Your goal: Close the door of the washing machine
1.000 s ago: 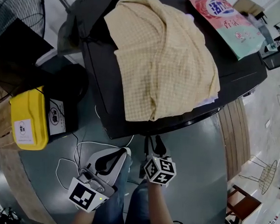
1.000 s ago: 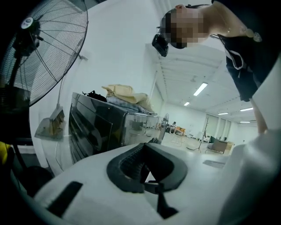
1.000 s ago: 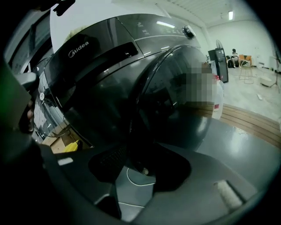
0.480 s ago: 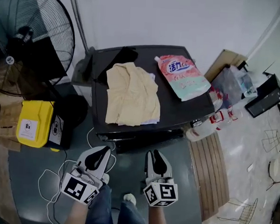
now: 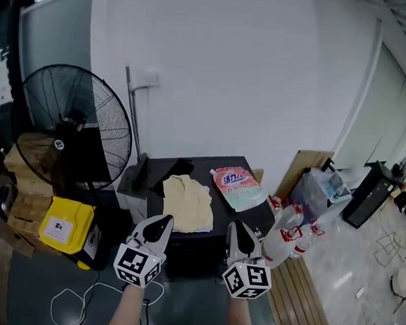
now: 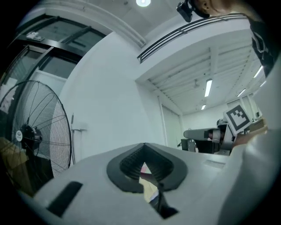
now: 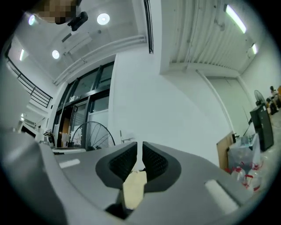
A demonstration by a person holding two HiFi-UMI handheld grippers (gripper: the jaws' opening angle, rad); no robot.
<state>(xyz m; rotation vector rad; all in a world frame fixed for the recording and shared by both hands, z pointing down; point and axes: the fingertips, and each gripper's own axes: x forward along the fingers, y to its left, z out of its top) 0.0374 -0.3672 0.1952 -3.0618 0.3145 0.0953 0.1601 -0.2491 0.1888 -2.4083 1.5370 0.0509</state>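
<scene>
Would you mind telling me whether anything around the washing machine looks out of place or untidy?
A crumpled yellow cloth lies loose on top of the dark washing machine, beside a pink detergent pouch lying flat. On the floor to the machine's right, clear bottles lean in a jumble.

The head view looks forward and down from standing height, well back from the washing machine [image 5: 198, 245] against the far wall [image 5: 248, 79]. Both gripper views ride lower and slightly ahead, side by side, facing level towards that wall. All three share the fan [image 5: 76, 128] at far left.
</scene>
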